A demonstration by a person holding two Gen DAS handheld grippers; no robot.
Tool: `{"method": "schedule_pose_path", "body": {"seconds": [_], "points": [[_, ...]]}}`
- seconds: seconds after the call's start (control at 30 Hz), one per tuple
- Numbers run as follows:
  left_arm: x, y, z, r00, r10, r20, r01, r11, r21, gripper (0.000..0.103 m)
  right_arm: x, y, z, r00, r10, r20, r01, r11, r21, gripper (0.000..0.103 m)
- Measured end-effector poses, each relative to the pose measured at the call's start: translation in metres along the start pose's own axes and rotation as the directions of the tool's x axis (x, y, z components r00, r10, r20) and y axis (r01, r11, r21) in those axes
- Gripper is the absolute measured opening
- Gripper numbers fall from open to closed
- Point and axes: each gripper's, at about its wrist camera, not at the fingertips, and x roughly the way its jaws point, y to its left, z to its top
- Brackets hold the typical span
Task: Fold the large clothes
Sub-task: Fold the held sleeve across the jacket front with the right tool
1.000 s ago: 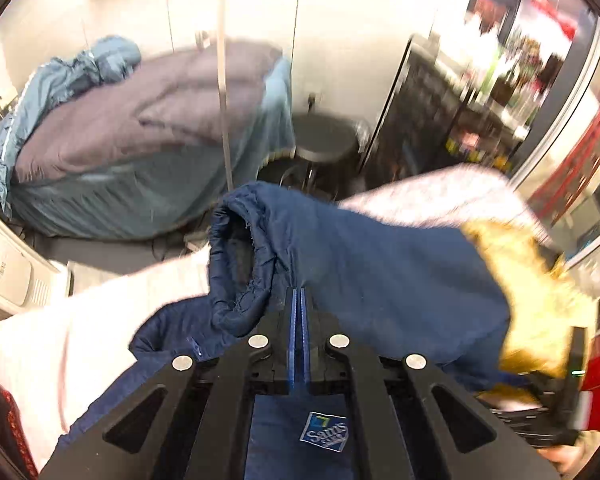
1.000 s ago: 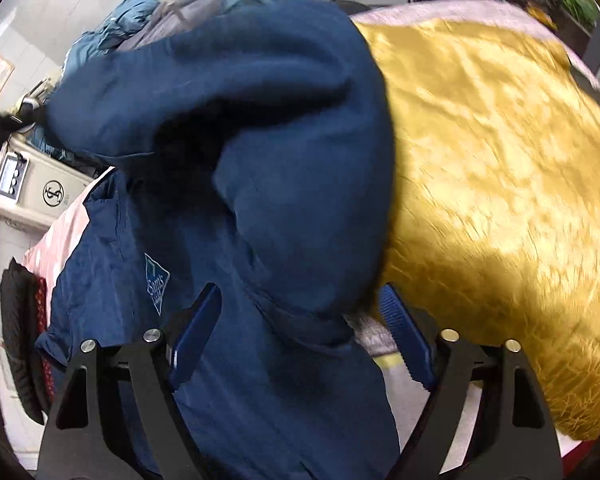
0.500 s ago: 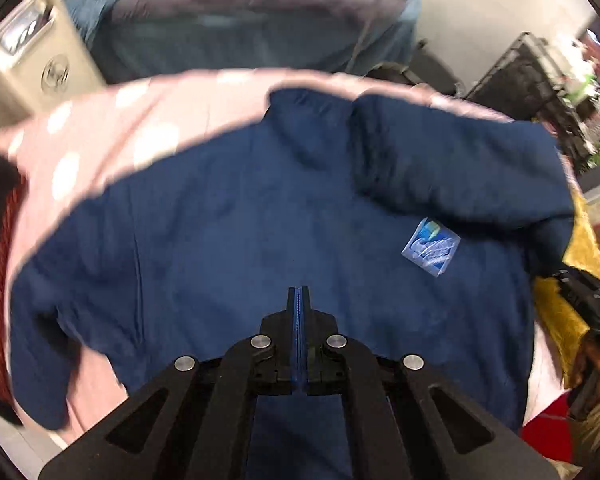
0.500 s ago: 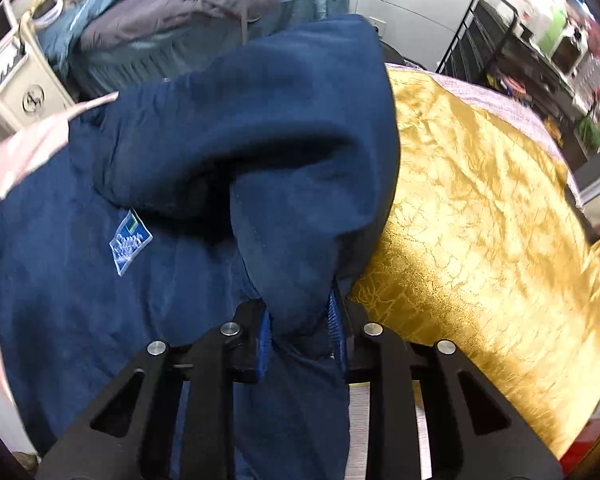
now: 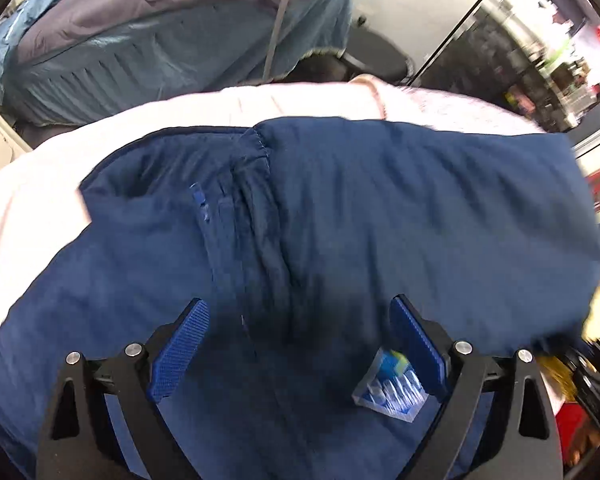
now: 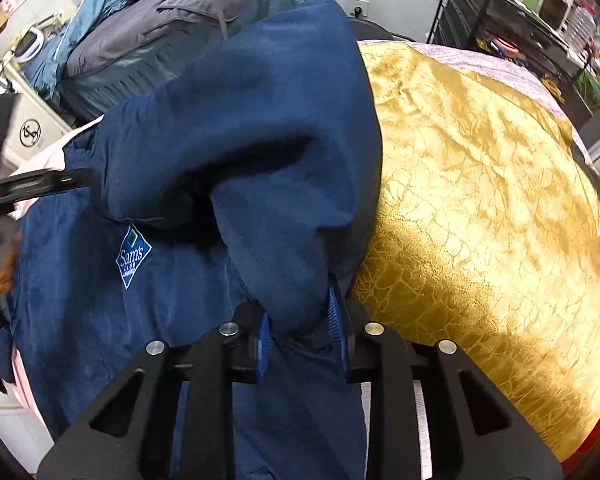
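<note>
Between right gripper (image 6: 302,330) pads: thick fold of soft navy fleece jacket (image 6: 240,152), clamped tight, rest spread over pale pink bedding (image 5: 228,108) beside crinkly gold fabric (image 6: 480,200). Left gripper (image 5: 300,348) jaws opening wide above it, nothing pinched. Looks floppy, bulky; best grabbed at seams. White-stitched diamond chest logo (image 6: 133,255) reads "Sam's".

One navy fleece jacket (image 6: 228,128) bearing one diamond-shaped logo patch (image 6: 133,255) lies beside one crinkled gold cloth (image 6: 480,208). Two black grippers with blue pads work over it: left (image 5: 298,344), right (image 6: 300,328).
</note>
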Motion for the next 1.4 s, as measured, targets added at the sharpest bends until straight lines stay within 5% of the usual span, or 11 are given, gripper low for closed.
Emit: {"method": "schedule_pose_path", "body": {"seconds": [0.03,0.1,0.17,0.37,0.5,0.63,0.77,0.93,1.13,1.3,1.4], "points": [[0.01,-0.001,0.006,1.0,-0.001,-0.025,0.001,1.0,0.005,0.083,0.0,-0.001,-0.001,1.0,0.001,0.0,-0.001,1.0,0.007,0.026],[0.02,-0.006,0.012,0.998,-0.038,-0.052,0.038,0.999,0.013,0.044,0.001,-0.002,-0.002,1.0,0.0,-0.001,0.0,1.0,0.012,0.026],[0.023,-0.015,0.015,0.995,-0.072,-0.063,0.073,0.997,0.02,0.024,0.002,-0.002,-0.002,1.0,-0.003,-0.001,0.003,1.0,0.01,0.027],[-0.043,-0.031,0.004,0.994,-0.05,0.096,0.044,0.997,0.066,0.014,0.002,-0.008,0.0,1.0,-0.009,-0.004,0.009,0.999,0.031,0.027],[-0.128,-0.007,-0.037,0.973,-0.074,0.22,0.074,0.997,0.009,0.014,0.0,-0.009,-0.002,1.0,-0.012,-0.004,0.012,1.0,0.025,0.027],[-0.157,0.03,-0.087,0.981,-0.014,0.195,0.034,0.994,-0.099,0.014,-0.008,0.009,-0.005,1.0,0.009,0.018,-0.009,0.999,-0.04,0.027],[-0.126,0.069,-0.143,0.996,0.04,0.079,-0.019,0.969,-0.247,0.014,-0.005,0.05,-0.014,1.0,-0.017,0.017,0.02,0.976,-0.217,0.027],[-0.064,0.086,-0.158,0.996,0.083,-0.04,-0.091,0.949,-0.302,0.015,0.023,0.09,-0.036,0.99,-0.139,-0.023,0.119,0.91,-0.396,0.029],[-0.013,0.078,-0.15,0.968,0.209,-0.139,-0.232,0.956,-0.179,0.039,0.038,0.09,-0.051,0.98,-0.188,-0.064,0.144,0.894,-0.424,0.069],[-0.046,0.069,-0.152,0.933,0.349,-0.094,-0.357,0.928,-0.101,0.082,0.009,0.059,-0.051,0.993,-0.057,-0.107,0.026,0.963,-0.269,0.069],[-0.087,0.075,-0.159,0.939,0.344,-0.001,-0.339,0.927,-0.16,0.083,-0.022,0.044,-0.048,0.997,0.062,-0.05,-0.07,0.983,-0.172,0.069]]}}
